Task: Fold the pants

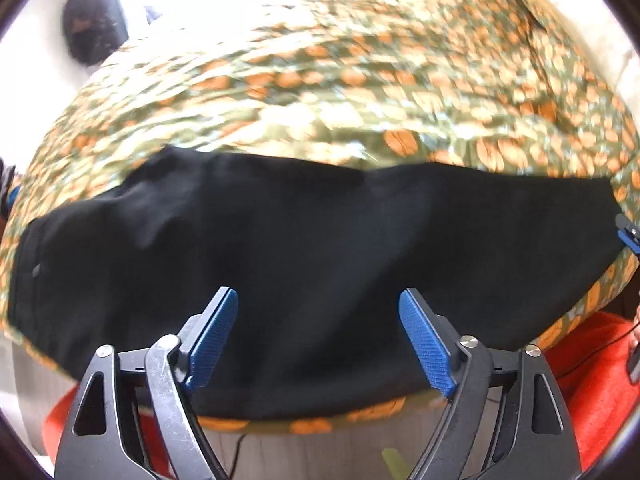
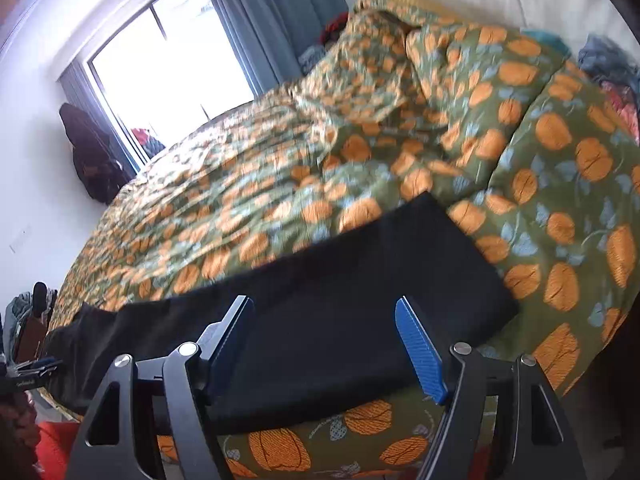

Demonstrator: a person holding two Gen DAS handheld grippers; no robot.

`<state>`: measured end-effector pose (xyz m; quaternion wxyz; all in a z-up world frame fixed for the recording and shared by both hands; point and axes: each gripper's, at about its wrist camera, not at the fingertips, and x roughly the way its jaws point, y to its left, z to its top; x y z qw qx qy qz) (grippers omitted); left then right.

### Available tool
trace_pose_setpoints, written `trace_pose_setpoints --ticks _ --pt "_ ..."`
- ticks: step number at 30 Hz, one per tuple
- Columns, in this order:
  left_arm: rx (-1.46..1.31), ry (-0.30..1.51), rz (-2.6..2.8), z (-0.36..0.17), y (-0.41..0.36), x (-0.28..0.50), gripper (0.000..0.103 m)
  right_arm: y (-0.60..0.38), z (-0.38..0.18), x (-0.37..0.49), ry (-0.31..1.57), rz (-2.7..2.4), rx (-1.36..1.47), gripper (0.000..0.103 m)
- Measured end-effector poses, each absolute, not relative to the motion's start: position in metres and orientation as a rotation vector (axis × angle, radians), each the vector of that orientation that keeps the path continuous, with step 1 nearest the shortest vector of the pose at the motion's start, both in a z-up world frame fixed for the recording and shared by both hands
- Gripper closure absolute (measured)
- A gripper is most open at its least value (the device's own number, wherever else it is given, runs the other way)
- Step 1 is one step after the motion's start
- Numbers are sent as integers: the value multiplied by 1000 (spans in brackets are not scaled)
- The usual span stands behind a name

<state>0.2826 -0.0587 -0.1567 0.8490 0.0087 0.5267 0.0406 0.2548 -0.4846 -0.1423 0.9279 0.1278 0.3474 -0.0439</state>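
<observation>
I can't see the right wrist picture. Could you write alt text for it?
Black pants lie flat in a long strip across a bed covered by a green quilt with orange flowers. The open right tongs, blue-padded, hover above the pants with nothing between them. A bright window with blue curtains is behind the bed.

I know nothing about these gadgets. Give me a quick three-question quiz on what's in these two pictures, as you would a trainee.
1. True or false: the black pants lie spread out on the patterned bedspread.
2. Which fits the left gripper? A) clamped on the pants B) jaws apart, nothing pinched C) holding a pillow
3. What picture repeats across the bedspread in the right wrist view?

Key
1. True: they stretch along the near edge of the bed.
2. B. The right gripper stands the same way, jaws apart above the pants.
3. Orange pumpkins with pale blue leaves on green.
</observation>
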Motion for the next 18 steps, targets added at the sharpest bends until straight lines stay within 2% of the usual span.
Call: trace_pose_setpoints --ticks 3,5,10,14,18 --pt "95 1194 84 -188 -71 290 18 -497 -168 266 849 -130 319 33" --pt "117 1212 78 -197 -74 284 18 -504 -169 264 846 -121 348 35" --pt "83 1178 27 -171 -80 291 17 -509 -170 261 839 -112 373 35" --pt "64 1134 11 -149 -92 331 14 -506 -169 263 840 -124 367 34" --pt "108 1101 39 -152 -111 379 14 -506 -166 266 839 -120 377 33"
